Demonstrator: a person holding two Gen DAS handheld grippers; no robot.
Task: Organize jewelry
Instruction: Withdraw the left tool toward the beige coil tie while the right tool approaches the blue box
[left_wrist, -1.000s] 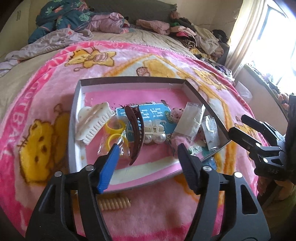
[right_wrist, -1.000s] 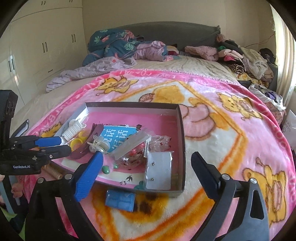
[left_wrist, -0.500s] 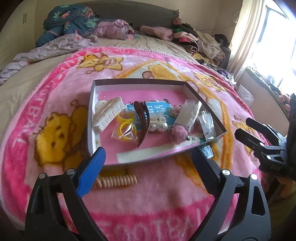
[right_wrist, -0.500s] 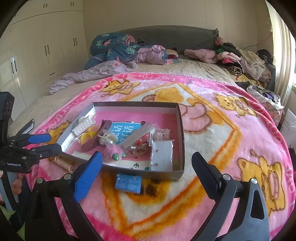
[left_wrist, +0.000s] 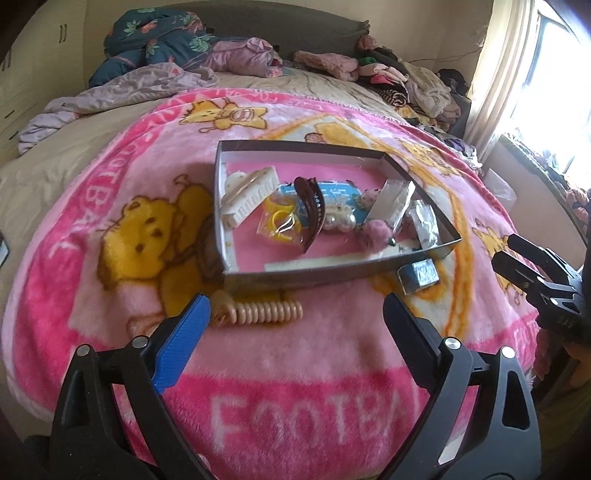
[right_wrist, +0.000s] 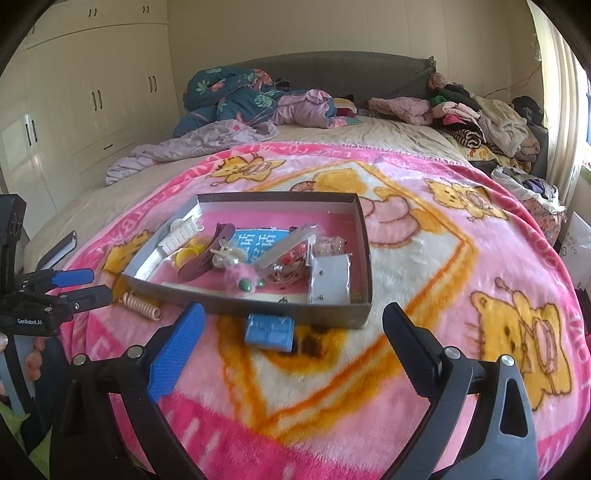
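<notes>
Jewelry and hair pieces are gathered in a shallow grey tray (left_wrist: 314, 275) with a pink floor, which is set on a pink cartoon blanket (left_wrist: 295, 369) spread over a bed. At the tray's left end a white claw clip (left_wrist: 249, 197) is laid, and just right of it a packet of yellow hair rings (left_wrist: 279, 225) is seen. A brown curved hair clip (left_wrist: 312, 212) is propped across the middle, partly over a blue printed card (left_wrist: 334, 190), and two pearl beads (left_wrist: 340, 220) are touching its right side. A pink pompom (left_wrist: 376, 232) is placed near the tray's near wall, and small clear packets (left_wrist: 424, 225) are piled at the right end.

Outside the tray, a beige coil hair tie (left_wrist: 264, 311) is laid on the blanket just beside the near wall, at the left corner. A small blue box (right_wrist: 270, 330) is set against the same wall further right.

The left gripper (left_wrist: 295, 325) is held above the blanket on the near side of the tray, with its jaws spread wide and nothing between them; the coil hair tie is just beyond its blue finger. The right gripper (right_wrist: 291, 328) is likewise held wide apart and empty, and the small blue box is seen between its fingers but untouched.

Crumpled clothes (right_wrist: 236, 96) are heaped at the far end of the bed.
</notes>
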